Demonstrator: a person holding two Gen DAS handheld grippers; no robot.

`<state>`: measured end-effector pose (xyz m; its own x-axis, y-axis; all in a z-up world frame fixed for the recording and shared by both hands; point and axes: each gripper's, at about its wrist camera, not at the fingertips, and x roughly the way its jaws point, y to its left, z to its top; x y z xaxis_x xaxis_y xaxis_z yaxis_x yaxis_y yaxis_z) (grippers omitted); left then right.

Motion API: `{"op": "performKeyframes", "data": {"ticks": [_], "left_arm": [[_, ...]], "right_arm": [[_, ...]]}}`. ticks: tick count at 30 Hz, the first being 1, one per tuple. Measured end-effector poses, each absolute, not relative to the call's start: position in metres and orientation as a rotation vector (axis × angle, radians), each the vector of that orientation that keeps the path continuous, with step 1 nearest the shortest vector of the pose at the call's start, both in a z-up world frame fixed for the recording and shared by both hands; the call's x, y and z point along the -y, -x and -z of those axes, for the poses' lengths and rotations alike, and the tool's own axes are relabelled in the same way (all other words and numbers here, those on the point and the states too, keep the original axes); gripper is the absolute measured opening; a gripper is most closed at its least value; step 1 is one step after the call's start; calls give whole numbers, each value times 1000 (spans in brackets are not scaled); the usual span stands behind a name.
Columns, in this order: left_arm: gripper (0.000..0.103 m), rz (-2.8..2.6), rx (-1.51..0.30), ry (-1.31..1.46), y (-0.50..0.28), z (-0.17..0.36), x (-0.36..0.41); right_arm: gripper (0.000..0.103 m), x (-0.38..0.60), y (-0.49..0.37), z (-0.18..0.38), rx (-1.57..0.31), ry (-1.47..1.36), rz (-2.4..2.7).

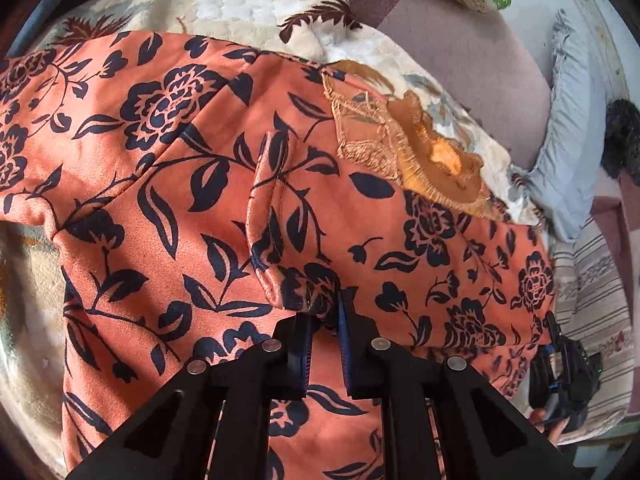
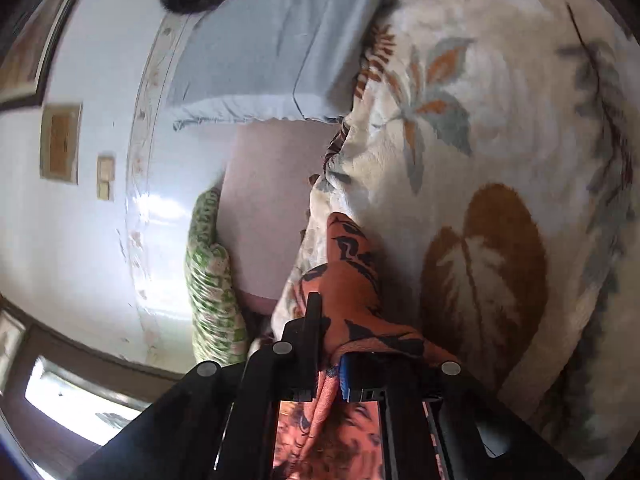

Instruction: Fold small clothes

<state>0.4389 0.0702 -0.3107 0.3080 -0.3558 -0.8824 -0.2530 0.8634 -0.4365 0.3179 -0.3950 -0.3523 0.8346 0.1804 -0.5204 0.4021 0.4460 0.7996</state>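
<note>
An orange garment (image 1: 224,200) printed with dark blue flowers lies spread over a cream blanket (image 1: 248,12). Its embroidered tan neckline (image 1: 372,136) faces the far side. My left gripper (image 1: 325,316) points down at the near middle of the garment and is shut on a raised fold of the cloth. In the right wrist view my right gripper (image 2: 332,340) is shut on an edge of the orange garment (image 2: 352,272), which drapes over its right finger and hangs down between the jaws. The right gripper (image 1: 560,380) also shows at the garment's right edge in the left wrist view.
The cream leaf-patterned blanket (image 2: 480,120) covers the bed. A pale blue pillow (image 2: 272,52) and a green patterned pillow (image 2: 212,280) lie by the white wall (image 2: 80,240). A mauve sheet (image 1: 460,60) and striped bedding (image 1: 592,280) lie beyond the garment.
</note>
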Motion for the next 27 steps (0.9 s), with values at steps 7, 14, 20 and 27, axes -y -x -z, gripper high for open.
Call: {"op": "performKeyframes", "data": {"ticks": [7,14,20,27], "left_arm": [[12,96,-1289,555,-432,314,-74],[17,117,-1296,589,-429,311,-82],[23,126,-1279,544,-425,301,-79],[25,123,-1227,450,-427,290,-71]], "right_arm": [[18,391,-289,387,-901,-1052,180],[50,410,-311,313,-705,-885,124],[47,397,-401,346,-924,-683,206],[5,381,-432,354,-1027,-398,286]]}}
